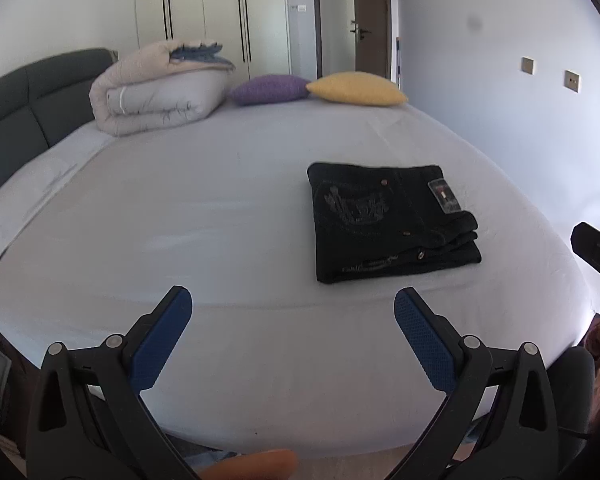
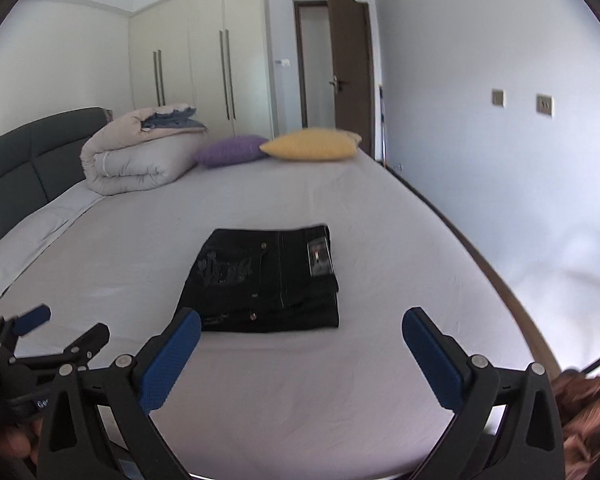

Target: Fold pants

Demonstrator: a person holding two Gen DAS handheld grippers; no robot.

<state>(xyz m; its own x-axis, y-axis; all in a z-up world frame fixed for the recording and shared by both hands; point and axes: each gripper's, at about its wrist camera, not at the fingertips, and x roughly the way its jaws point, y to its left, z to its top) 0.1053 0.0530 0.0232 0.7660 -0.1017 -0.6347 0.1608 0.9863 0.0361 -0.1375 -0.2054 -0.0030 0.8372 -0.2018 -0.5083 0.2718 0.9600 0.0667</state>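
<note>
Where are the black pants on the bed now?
In both wrist views the folded black pants lie flat on the bed sheet, apart from both open grippers, nearer the foot edge than the yellow pillow.

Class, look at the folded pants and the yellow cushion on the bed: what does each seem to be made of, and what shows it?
The pants: apparently black denim, matte, with metal rivets, contrast stitching and a waistband patch. The yellow cushion: apparently soft woven or knitted fabric, matte; blur hides the weave.
</note>
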